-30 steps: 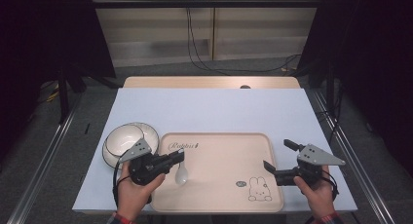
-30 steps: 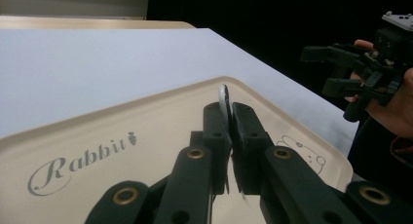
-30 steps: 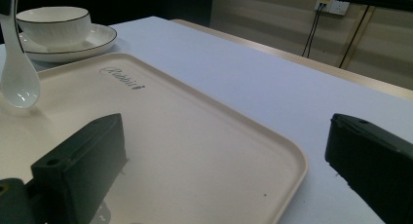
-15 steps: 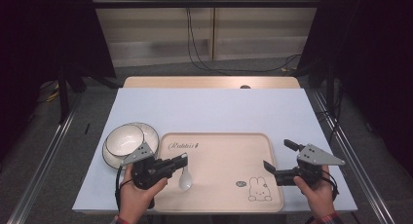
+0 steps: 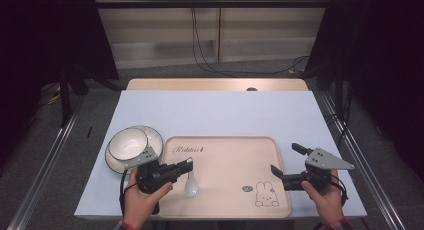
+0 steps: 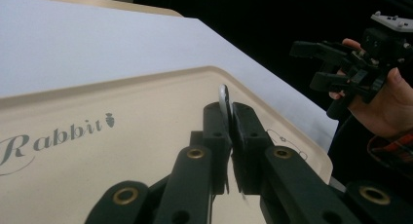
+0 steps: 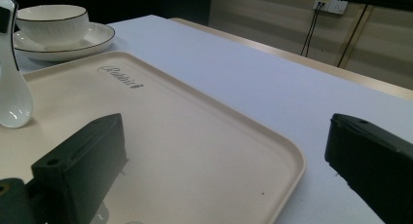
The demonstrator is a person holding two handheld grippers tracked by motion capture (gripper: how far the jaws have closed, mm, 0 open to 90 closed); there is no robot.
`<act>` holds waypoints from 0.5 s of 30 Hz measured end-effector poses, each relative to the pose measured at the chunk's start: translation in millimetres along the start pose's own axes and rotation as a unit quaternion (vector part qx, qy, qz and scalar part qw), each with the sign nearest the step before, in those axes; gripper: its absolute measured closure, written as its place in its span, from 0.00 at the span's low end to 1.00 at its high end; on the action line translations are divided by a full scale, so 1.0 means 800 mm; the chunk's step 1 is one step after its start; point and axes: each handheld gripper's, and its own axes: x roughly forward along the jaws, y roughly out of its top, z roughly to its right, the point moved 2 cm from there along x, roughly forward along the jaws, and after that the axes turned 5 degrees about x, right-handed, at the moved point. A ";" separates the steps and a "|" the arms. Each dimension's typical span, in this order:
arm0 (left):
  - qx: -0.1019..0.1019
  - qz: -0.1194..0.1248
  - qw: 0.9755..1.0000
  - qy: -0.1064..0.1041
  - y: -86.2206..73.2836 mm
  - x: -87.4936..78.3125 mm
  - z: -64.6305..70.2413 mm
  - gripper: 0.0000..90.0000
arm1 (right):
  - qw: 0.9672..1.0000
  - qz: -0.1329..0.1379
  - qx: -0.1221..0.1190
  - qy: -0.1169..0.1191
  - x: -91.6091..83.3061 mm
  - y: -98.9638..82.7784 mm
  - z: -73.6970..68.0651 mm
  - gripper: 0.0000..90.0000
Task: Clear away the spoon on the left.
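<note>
A white ceramic spoon hangs bowl-down over the left part of the beige rabbit tray. My left gripper is shut on its handle. In the left gripper view the handle's thin edge pokes up between the closed jaws of that gripper. The spoon stands nearly upright in the right gripper view, its bowl at or just above the tray. My right gripper stands open by the tray's right rim with nothing in it, its jaws wide apart.
A white bowl with a dark rim sits on a plate just left of the tray, behind my left hand. The tray lies on a white tabletop. A drawn rabbit marks the tray's near right corner.
My left gripper has drifted slightly toward the near edge with the spoon still in it. The right gripper has stayed where it was.
</note>
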 end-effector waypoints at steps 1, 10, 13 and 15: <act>-0.004 0.003 1.000 -0.002 -0.001 0.000 -0.002 0.95 | 1.000 0.000 -0.002 0.001 0.000 0.000 0.001 0.01; 0.010 0.000 1.000 0.011 -0.002 0.000 -0.012 0.93 | 1.000 -0.001 0.000 0.002 -0.001 -0.001 0.000 0.01; 0.013 0.001 1.000 0.016 -0.003 0.000 -0.016 0.92 | 1.000 -0.001 -0.001 0.003 -0.001 -0.001 0.001 0.01; 0.008 0.001 1.000 0.020 -0.003 0.000 -0.020 0.91 | 1.000 0.000 -0.002 0.003 -0.001 -0.001 0.001 0.01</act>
